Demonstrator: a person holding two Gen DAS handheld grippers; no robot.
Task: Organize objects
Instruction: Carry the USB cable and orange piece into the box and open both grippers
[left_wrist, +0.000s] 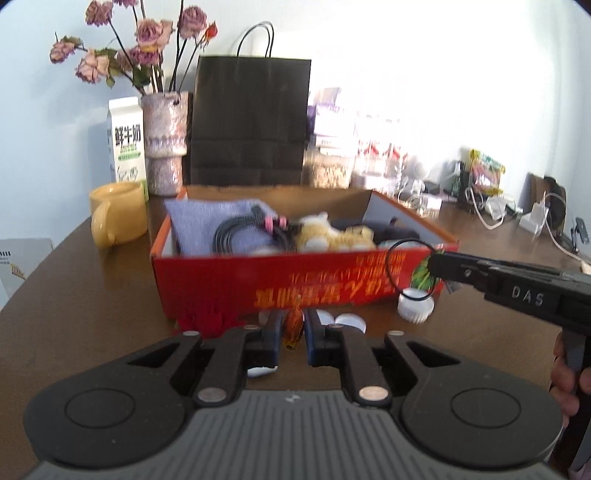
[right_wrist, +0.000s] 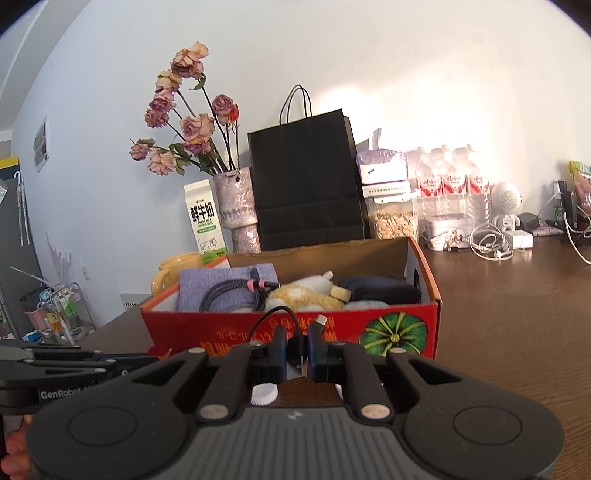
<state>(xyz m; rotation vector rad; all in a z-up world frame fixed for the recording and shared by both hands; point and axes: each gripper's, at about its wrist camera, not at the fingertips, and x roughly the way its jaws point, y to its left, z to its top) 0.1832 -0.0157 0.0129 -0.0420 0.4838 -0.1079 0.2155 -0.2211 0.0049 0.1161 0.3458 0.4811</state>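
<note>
A red cardboard box (left_wrist: 295, 280) stands on the brown table and also shows in the right wrist view (right_wrist: 399, 332). It holds a purple cloth (left_wrist: 207, 221), a coiled black cable (left_wrist: 236, 232), a yellow plush toy (left_wrist: 332, 232) and a dark pouch (right_wrist: 380, 288). My left gripper (left_wrist: 293, 332) is shut on a small orange wrapped item (left_wrist: 293, 326) in front of the box. My right gripper (right_wrist: 295, 349) is shut on a short black cable (right_wrist: 273, 317), whose loop (left_wrist: 406, 266) hangs at the box's front right corner. White caps (left_wrist: 415, 304) lie on the table there.
Behind the box stand a yellow mug (left_wrist: 118, 214), a milk carton (left_wrist: 125, 144), a vase of dried roses (left_wrist: 164, 144), a black paper bag (left_wrist: 251, 118), a jar (right_wrist: 393, 218) and water bottles (right_wrist: 454, 181). Chargers and cables (right_wrist: 495, 243) lie at the far right.
</note>
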